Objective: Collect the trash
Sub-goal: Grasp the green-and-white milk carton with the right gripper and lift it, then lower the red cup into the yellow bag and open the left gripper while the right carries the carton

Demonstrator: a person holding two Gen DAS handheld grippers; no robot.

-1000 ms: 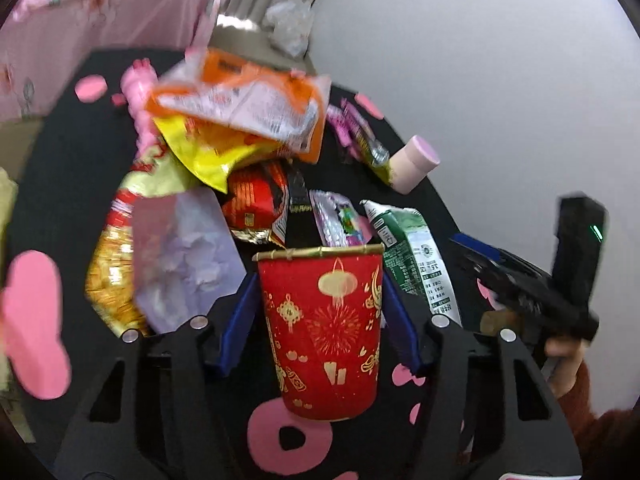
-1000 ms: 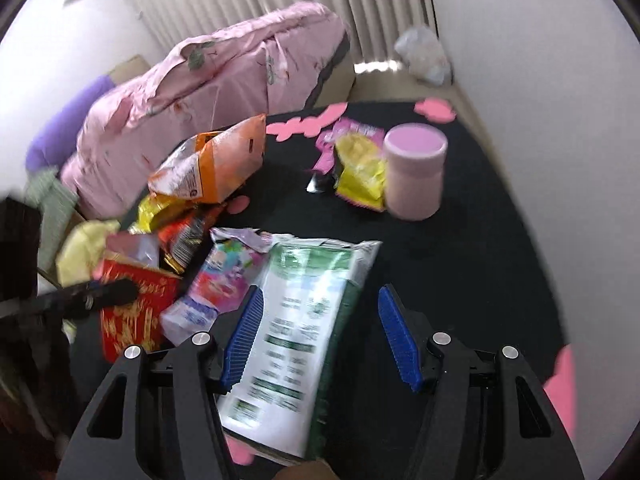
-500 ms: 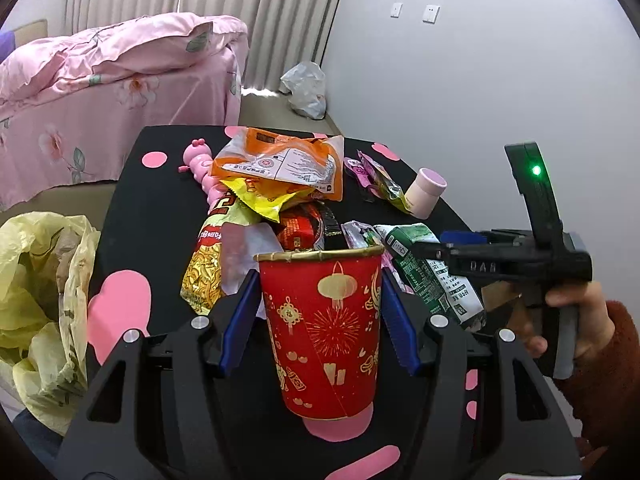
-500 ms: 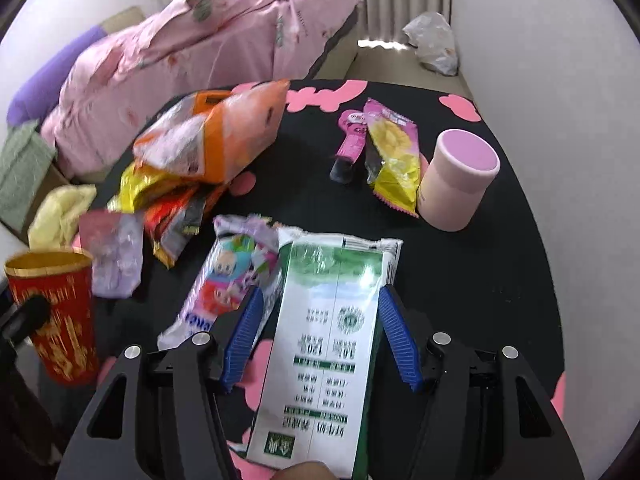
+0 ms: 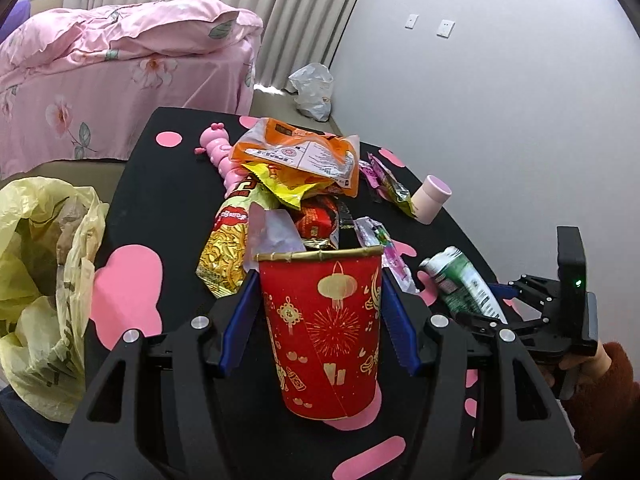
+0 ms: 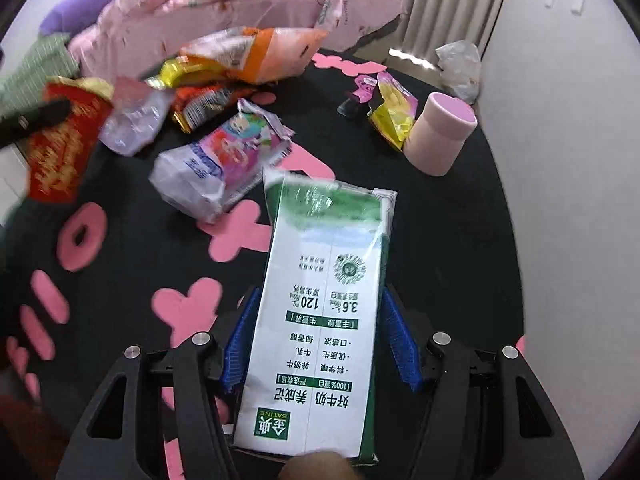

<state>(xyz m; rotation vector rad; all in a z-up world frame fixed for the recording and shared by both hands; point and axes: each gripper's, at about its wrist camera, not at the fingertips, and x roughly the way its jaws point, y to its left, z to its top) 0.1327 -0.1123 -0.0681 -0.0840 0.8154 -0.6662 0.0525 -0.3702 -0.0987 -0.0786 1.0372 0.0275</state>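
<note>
A red paper cup with gold prints stands upright between the blue pads of my left gripper, which is shut on it just above the black table. The same cup shows at the left edge of the right wrist view. My right gripper is shut on a flattened green-and-white milk carton, pads pressing both long sides. In the left wrist view that carton hangs tilted above the table in the right gripper, which a hand holds.
A yellow plastic bag hangs open at the table's left edge. Several snack wrappers are piled mid-table, with a pink-and-white wrapper nearer. A pink cylinder stands by the wall. Behind are a pink toy and a bed.
The right gripper's pads closed on the milk carton and lifted it off the table, rolling as it rose. The left gripper drew back and tilted up with the red cup still in it.
</note>
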